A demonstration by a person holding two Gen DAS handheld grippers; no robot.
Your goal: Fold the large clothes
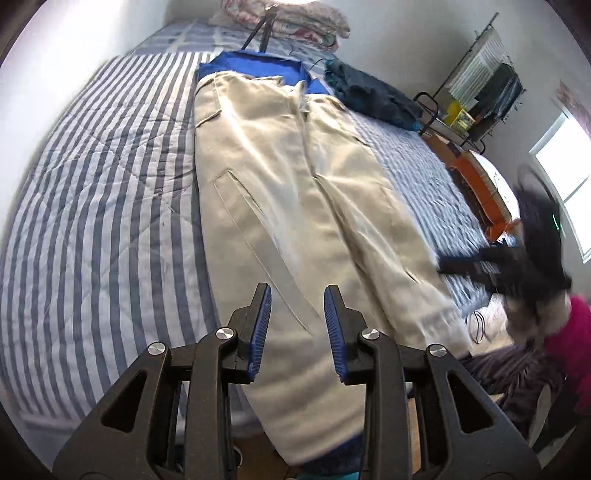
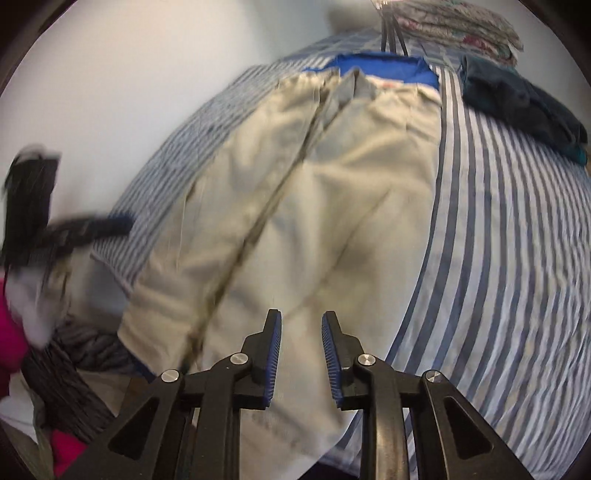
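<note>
Beige trousers (image 1: 280,177) lie flat and lengthwise on the striped bed (image 1: 92,184), waistband at the far end over a blue garment (image 1: 255,64). My left gripper (image 1: 297,291) hovers open above the near trouser leg, nothing between its blue pads. In the right wrist view the same trousers (image 2: 332,192) fill the middle, with the blue garment (image 2: 384,68) beyond them. My right gripper (image 2: 301,317) stands open over the cloth, holding nothing. Each gripper shows blurred in the other's view: the right gripper (image 1: 454,266) at the trousers' right edge, the left gripper (image 2: 118,223) at their left edge.
A dark teal clothes pile (image 1: 369,96) and a folded floral quilt (image 1: 295,18) lie at the bed's far end. A metal rack (image 1: 480,96), an orange box (image 1: 480,181) and a window (image 1: 569,184) stand to the right. A person's pink sleeve (image 1: 569,332) is near.
</note>
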